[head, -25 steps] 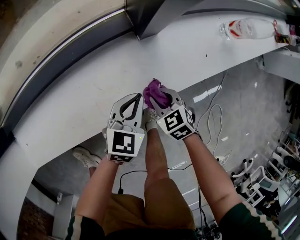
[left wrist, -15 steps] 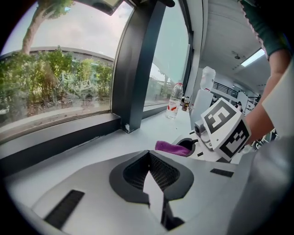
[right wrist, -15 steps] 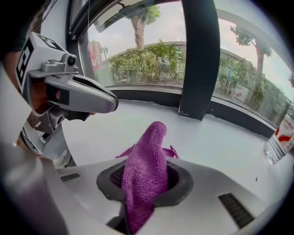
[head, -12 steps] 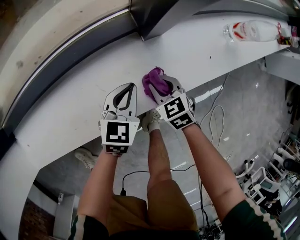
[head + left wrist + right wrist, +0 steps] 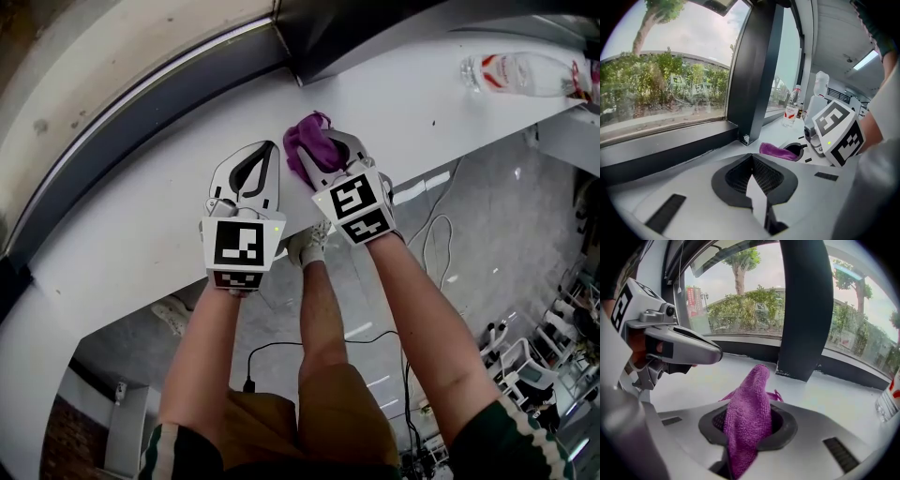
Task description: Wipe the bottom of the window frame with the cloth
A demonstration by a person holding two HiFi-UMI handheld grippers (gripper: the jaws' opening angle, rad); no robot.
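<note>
Approach step, I judge: the right gripper (image 5: pixel 317 161) pinches the purple cloth (image 5: pixel 306 139) in its fingers, short of the window frame (image 5: pixel 141 120). The left gripper (image 5: pixel 255 156) has its fingers closed on nothing. Next, press the cloth to the frame's bottom and sweep.

Both arms are stretched out in front of you, left forearm (image 5: pixel 202 347) and right forearm (image 5: pixel 422 328) bare, with the grippers side by side and close together. Your left gripper (image 5: pixel 266 150) has its jaws closed up tight, nothing in them. Your right gripper (image 5: pixel 323 155) sits a touch further ahead, angled leftward, clamped on the cloth (image 5: pixel 306 142), which bunches up out of the tips.
</note>
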